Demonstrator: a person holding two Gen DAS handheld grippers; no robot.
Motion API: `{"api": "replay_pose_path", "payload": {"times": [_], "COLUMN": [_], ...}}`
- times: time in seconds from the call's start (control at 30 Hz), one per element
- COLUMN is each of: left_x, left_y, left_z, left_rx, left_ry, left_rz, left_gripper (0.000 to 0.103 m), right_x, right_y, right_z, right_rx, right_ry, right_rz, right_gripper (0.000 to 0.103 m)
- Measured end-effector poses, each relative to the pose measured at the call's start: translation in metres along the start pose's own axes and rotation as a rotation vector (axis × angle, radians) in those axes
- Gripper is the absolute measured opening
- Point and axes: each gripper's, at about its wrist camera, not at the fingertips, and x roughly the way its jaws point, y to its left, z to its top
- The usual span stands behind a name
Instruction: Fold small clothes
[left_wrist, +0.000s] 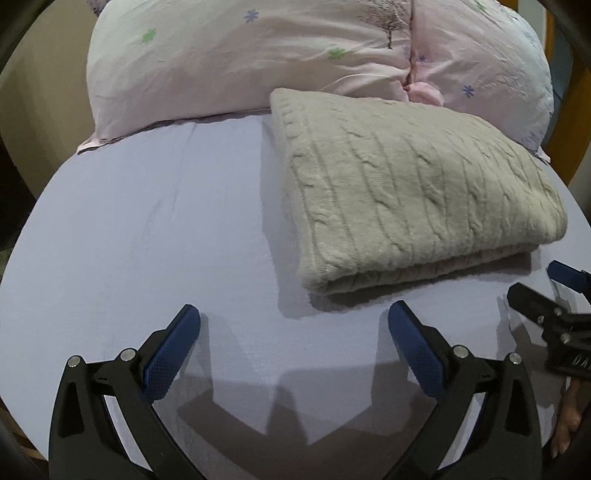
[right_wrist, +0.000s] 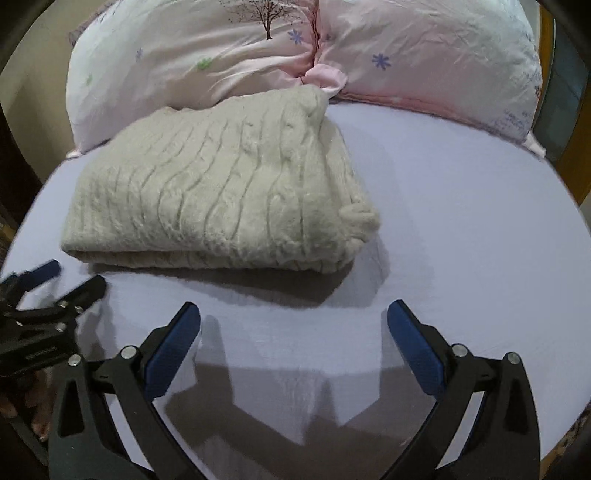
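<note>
Left gripper (left_wrist: 293, 328): black angular arms, blue cross-hatched pads, silver round screws.
Right gripper (right_wrist: 293, 328): same black arms, blue pads, white lettering on body.

White lettering sits on the black body of the right gripper (left_wrist: 532, 284) at the right edge of the left wrist view; only something like "DA" shows, cut off. The left gripper (right_wrist: 75, 275) carries a similar white line, too blurred to read.

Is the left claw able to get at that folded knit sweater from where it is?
Probably yes. The left gripper is open, and only bare lavender sheet lies between it and the sweater. The right gripper stands off to the side.
</note>
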Motion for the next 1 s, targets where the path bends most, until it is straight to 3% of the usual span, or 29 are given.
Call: {"api": "replay_pose_path", "payload": {"times": [0.07, 1.0], "left_x": [-0.0008, -0.0022], "left_y": [-0.0003, -0.0012], "left_z": [-0.0003, -0.0013], "left_rx": [0.001, 0.005], "left_ry": [0.0, -0.003], "left_rz": [0.001, 0.0], "left_gripper": [0.102, 0.102], "right_x": [0.0015, 0.0016], "right_y": [0.0078, 0.0092], "right_z": [-0.0022, -0.0032], "right_rx": [-0.028, -0.02], "right_ry": [0.001, -0.002], "right_rz": [-0.037, -0.035], "right_gripper": [0.101, 0.101]}}
